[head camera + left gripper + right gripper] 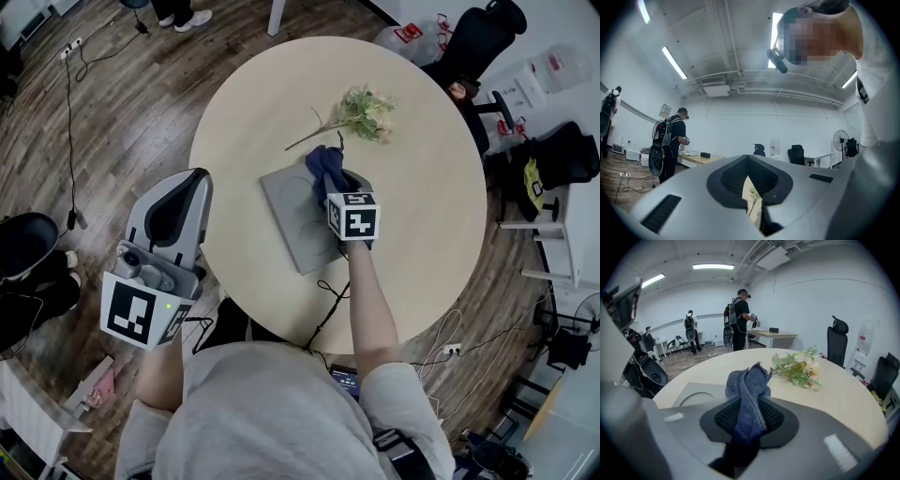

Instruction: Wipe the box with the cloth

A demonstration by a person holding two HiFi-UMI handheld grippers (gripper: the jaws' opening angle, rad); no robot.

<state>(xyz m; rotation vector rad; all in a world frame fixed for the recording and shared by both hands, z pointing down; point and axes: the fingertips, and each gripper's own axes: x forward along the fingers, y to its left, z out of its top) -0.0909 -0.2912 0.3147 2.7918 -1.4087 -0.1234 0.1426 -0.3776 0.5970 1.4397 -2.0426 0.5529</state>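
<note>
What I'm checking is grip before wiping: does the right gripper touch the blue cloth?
Touching. The right gripper view shows the right gripper with its jaws closed on the blue cloth, which bunches up from between them.

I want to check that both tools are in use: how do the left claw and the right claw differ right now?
The right claw is shut on the blue cloth; the left claw is shut on nothing. The right claw reaches over the grey box on the table; the left claw is held at the table's left edge, away from the box. Both are shut.
</note>
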